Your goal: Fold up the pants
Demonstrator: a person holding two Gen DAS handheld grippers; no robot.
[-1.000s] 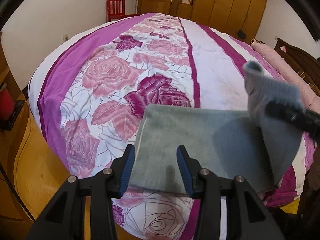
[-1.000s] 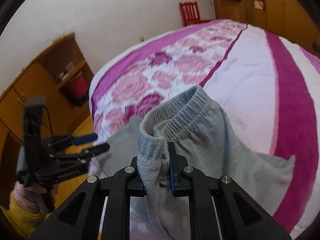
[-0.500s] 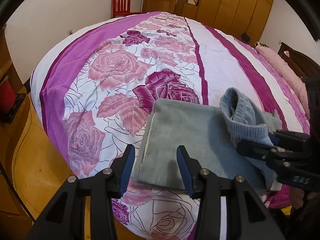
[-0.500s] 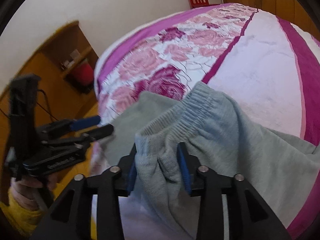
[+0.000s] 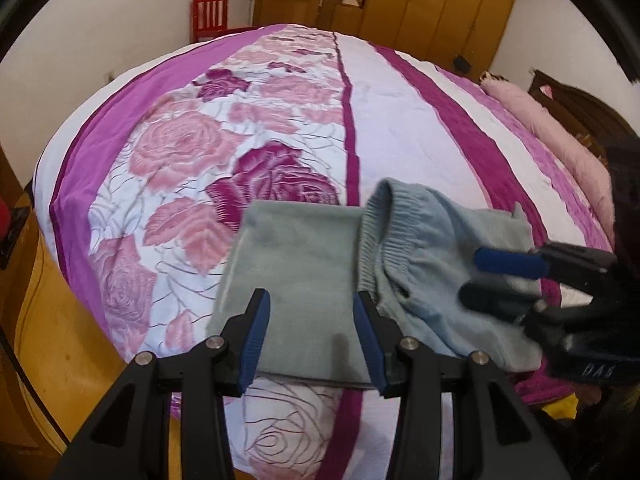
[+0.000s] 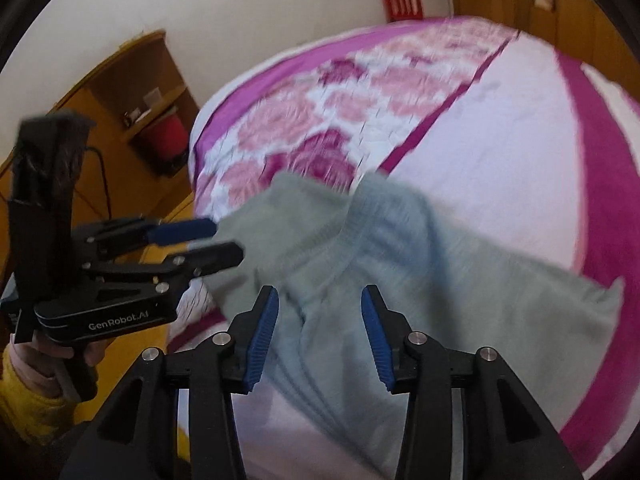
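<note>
Grey pants (image 5: 304, 280) folded on bed (image 5: 400, 120) near its edge, waistband (image 5: 384, 220) flopped on top; left gripper (image 5: 310, 340) & right gripper (image 6: 318, 340) both wide open, holding nothing, just over fabric

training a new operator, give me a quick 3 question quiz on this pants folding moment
1. True or false: the right tongs are shut on the waistband.
2. Multiple choice: where does the waistband end of the grey pants lie? A) hanging off the bed's edge B) folded over onto the rest of the pants C) on the red chair
3. Fill in: the left tongs are ____ and grip nothing.

Key:
1. False; both jaws stand apart with the cloth loose between them.
2. B
3. open
</note>
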